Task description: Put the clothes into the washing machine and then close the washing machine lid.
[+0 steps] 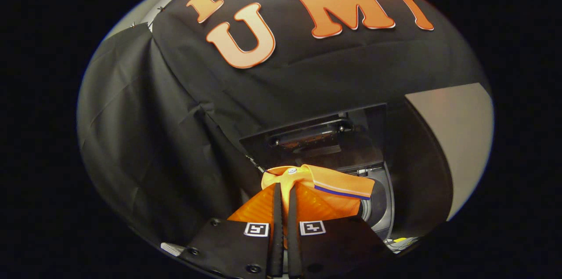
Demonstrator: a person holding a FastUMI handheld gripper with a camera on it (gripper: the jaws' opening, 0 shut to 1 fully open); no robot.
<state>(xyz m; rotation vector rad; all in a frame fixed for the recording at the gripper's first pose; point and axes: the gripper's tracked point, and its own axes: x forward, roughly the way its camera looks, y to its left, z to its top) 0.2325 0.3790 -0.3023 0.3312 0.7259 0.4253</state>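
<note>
Gripper (284, 191) at lower centre of the frame, fingers (276, 226) drawn almost together and clamped on an orange garment (333, 189); a thin strip of the cloth shows in the narrow slit between them. Garment is a collared shirt: collar with a dark stripe along its edge and a small pale button near the top, bunched just ahead of the fingertips and spilling to the right of them, with a ribbed orange fold showing left of the left finger. Directly beyond the garment, centre to lower right, the washing machine (382, 208), dark grey, its curved opening rim partly visible right of the cloth. Washing machine lid (316, 138) stands raised behind the opening, its dark underside facing the camera. Drum interior hidden by the shirt; how much of the shirt hangs below the fingers cannot be made out. Small bright scraps at lower right by the machine's base, too cut off to identify. Black cloth wall (153, 138) fills left and top; a pale panel (456, 138) at right
</note>
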